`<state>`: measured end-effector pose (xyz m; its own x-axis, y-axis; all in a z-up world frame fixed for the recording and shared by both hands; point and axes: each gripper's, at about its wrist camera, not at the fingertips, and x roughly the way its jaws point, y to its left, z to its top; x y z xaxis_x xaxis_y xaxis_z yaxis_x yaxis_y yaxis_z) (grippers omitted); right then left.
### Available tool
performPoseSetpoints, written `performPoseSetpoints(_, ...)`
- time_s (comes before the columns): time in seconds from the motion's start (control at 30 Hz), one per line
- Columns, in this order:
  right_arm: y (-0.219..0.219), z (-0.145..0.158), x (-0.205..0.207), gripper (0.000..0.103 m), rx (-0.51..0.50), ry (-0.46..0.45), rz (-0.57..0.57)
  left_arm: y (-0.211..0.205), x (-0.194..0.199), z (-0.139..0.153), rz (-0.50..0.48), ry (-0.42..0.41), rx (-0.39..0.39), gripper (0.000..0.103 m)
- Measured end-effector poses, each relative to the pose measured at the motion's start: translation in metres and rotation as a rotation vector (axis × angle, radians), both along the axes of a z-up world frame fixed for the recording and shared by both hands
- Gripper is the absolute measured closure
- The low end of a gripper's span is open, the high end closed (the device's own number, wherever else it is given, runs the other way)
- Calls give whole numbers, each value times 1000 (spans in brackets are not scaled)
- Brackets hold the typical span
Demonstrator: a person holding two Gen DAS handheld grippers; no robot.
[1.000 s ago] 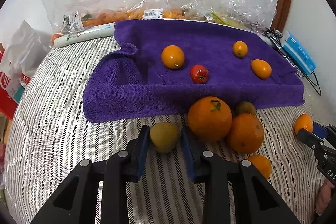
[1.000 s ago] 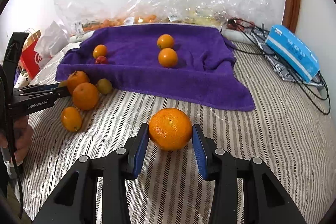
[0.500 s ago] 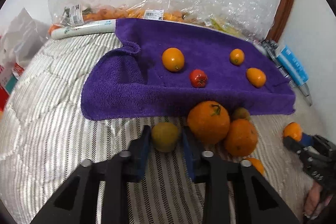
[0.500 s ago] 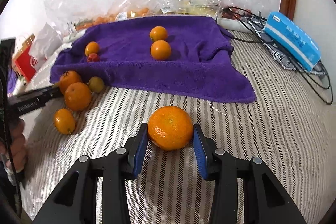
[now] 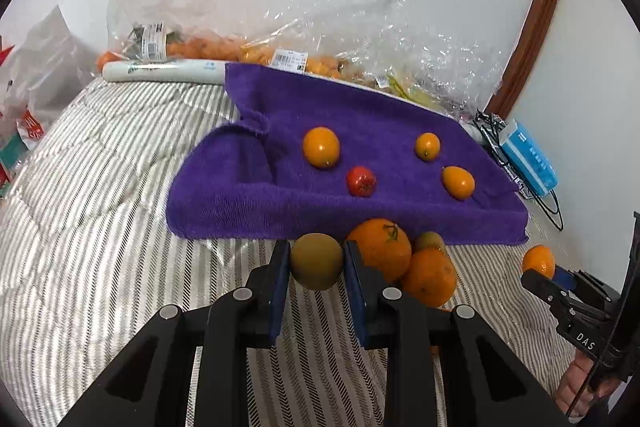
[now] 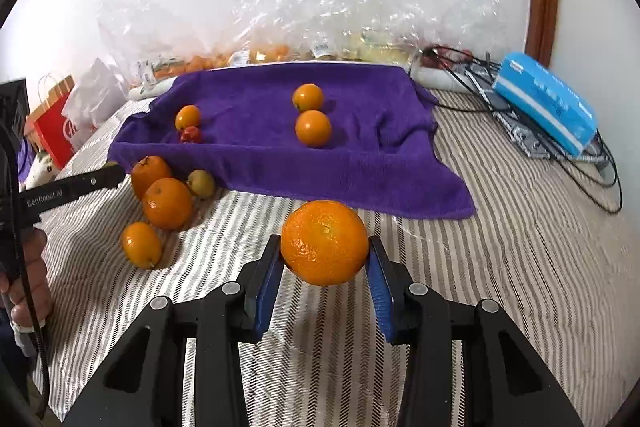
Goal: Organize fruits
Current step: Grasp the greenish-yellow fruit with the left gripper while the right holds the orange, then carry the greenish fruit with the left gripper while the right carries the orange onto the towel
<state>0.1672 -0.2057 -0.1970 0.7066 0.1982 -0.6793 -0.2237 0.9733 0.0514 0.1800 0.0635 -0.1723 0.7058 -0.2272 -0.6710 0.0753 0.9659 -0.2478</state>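
**Both grippers loaded; transfer to towel pending**

The left gripper (image 5: 316,263) is seen with its jaws closed narrowly on a greenish-brown fruit (image 5: 316,261), held just in front of the near edge of the purple towel (image 5: 248,195). The right gripper (image 6: 325,259) has its jaws set wider, clamped on a large orange (image 6: 324,242), which is carried above the striped bed cover (image 6: 500,267), near the towel's front corner. Four small fruits, three orange and one red, are already laid well apart on the towel. A cluster of oranges (image 6: 166,203) and one green fruit lies on the bed beside the towel's edge.

It is judged that each held fruit is to be set on the towel. A bare patch of towel should be chosen, clear of the fruits already placed. The fruit should be lowered until the cloth is touched before the jaws are opened, since round fruit is likely to roll off the sloping edge. The two grippers should be kept apart
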Motion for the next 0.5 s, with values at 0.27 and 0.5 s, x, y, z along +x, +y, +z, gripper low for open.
performPoseSetpoints(0.27,16,43,11,62,7,-92,63,1,31,44,-2,-48,-31,77)
performPoseSetpoints(0.5,23,79,41,62,17,-164,63,-5,66,50,32,-87,-33,77)
